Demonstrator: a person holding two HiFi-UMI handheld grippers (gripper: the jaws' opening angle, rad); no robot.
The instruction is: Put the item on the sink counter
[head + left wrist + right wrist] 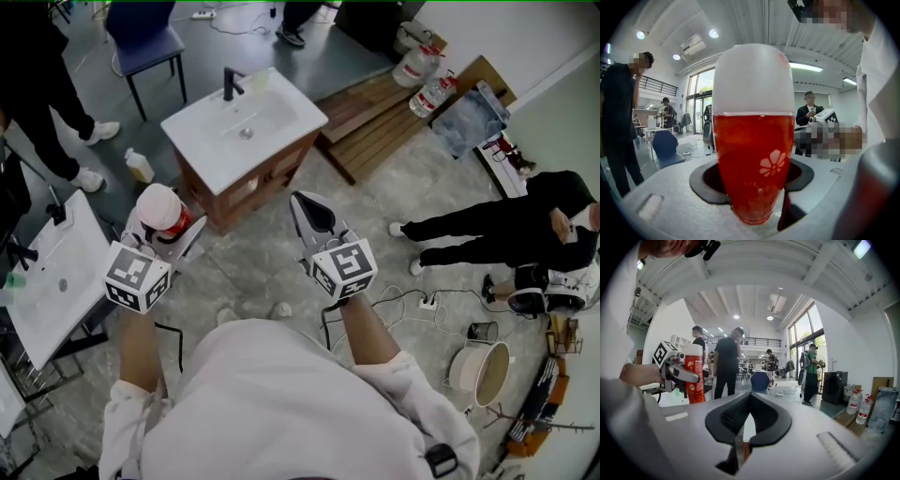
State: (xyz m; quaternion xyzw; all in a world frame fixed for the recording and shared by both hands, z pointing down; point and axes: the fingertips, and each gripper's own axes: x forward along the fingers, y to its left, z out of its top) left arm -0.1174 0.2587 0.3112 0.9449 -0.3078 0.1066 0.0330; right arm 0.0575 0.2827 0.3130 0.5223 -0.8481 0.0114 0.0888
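Note:
My left gripper [161, 234] is shut on a red bottle [161, 210] with a white cap, held upright above the floor. In the left gripper view the red bottle [754, 140] fills the middle, standing between the jaws of the left gripper [754, 190]. The right gripper view shows that bottle [695, 376] off to the left. My right gripper [311, 214] is shut and holds nothing; its jaws [749, 399] meet in a point. The white sink counter [281, 122] with a black faucet [232, 82] on a wooden cabinet stands ahead, beyond both grippers.
A second white sink [52, 277] stands at the left. A small bottle [139, 166] is on the floor by the cabinet. A blue chair [145, 42], a wooden pallet [375, 117], water jugs [427, 80], cables [422, 302] and people stand around.

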